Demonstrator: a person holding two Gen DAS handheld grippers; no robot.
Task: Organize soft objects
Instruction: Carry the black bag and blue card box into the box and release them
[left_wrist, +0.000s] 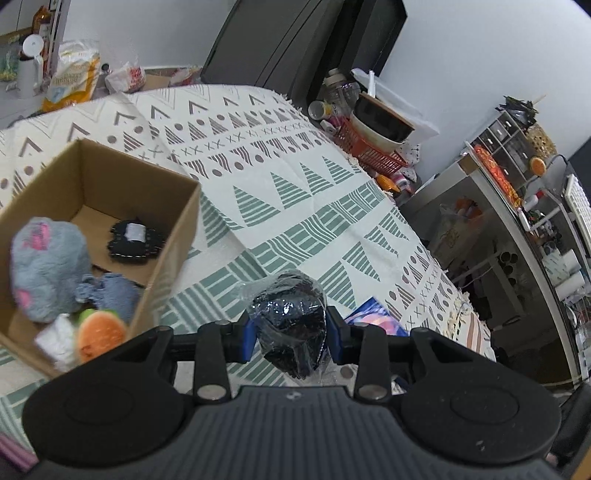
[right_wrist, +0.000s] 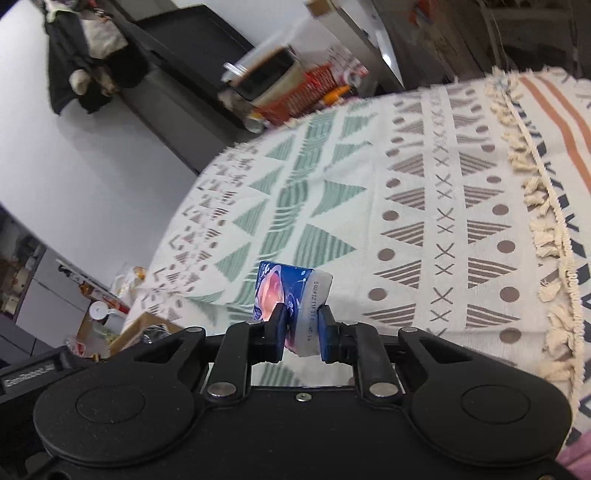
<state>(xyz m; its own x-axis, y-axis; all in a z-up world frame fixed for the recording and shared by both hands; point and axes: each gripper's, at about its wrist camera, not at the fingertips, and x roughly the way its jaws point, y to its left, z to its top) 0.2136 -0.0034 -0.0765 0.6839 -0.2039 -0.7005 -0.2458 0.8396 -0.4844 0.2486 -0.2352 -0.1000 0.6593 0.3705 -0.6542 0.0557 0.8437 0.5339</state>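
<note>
- The left gripper (left_wrist: 289, 326) is clenched on a black bundle (left_wrist: 290, 325) sealed in clear, crinkled plastic film; the bundle bulges out ahead of the blue pads and hangs above the cloth.
- The right gripper (right_wrist: 303, 328) pinches a small blue tissue pack (right_wrist: 291, 295) by its end (a printed code runs along the white sealed edge, too small to read with confidence).
- In the left wrist view, a corner of the blue pack (left_wrist: 369, 314) shows just to the right of the jaws.
- Nothing lies between either set of jaws and the patterned tablecloth (left_wrist: 295, 192) beneath them; the cloth is woven, cream with green and brown triangles, dots and crosses, and it has a tasselled fringe.
- Ahead and to the left of the left jaws stands an open cardboard box (left_wrist: 177, 236), plain brown with straight walls.
- Inside the box lie a fluffy grey plush toy (left_wrist: 44, 266) with pink patches, a blue-grey cloth piece (left_wrist: 110, 291), a round orange soft piece (left_wrist: 99, 336), a white soft item (left_wrist: 59, 339) and a flat black item (left_wrist: 135, 243) with a white tag.
- Far ahead and to the right of the left jaws, past the cloth's edge, a red plastic basket (left_wrist: 369, 151) holds stacked bowls.
- Beyond that, cluttered shelves line the wall.
</note>
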